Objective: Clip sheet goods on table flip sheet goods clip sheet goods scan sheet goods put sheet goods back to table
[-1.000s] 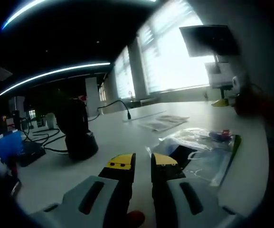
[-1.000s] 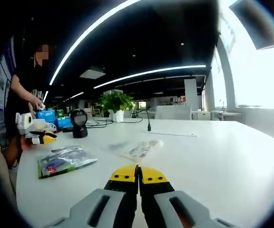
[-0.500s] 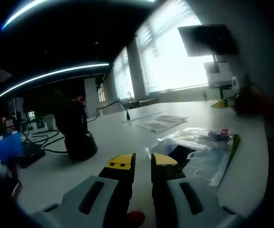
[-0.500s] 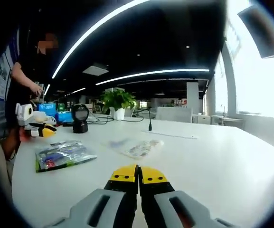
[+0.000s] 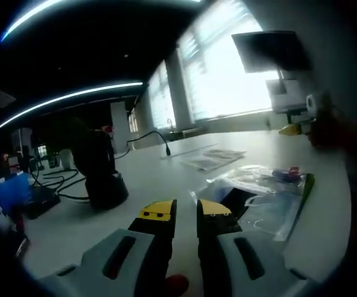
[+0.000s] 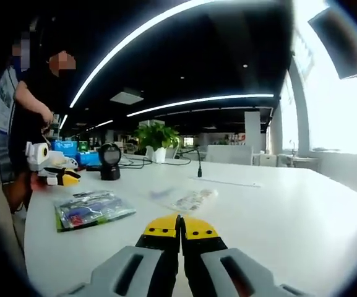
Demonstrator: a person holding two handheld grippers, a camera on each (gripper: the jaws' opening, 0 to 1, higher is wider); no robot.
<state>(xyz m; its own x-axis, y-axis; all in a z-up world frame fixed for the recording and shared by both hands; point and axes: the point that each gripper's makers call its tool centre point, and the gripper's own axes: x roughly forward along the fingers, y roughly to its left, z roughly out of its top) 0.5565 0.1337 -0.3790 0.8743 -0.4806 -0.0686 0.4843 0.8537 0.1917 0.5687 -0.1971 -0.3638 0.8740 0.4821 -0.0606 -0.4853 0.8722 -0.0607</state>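
Here, the sheet goods packet (image 5: pixel 266 195) lies flat on the bench (image 6: pixel 277 210), unclipped; left gripper (image 5: pixel 186 209) jaws slightly apart beside it, right gripper (image 6: pixel 180 228) jaws together.

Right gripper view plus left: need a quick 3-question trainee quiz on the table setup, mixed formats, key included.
1. True or false: the right gripper has its jaws pressed together with nothing between them.
2. Multiple choice: in the left gripper view, the clear packet with a green edge lies A) to the right of the left gripper, flat on the table; B) between its jaws; C) against the black scanner stand.
3. Fill in: in the right gripper view, beyond the second flat packet, a potted ____ stands on the table.

Key: 1 true; 2 A; 3 plant.
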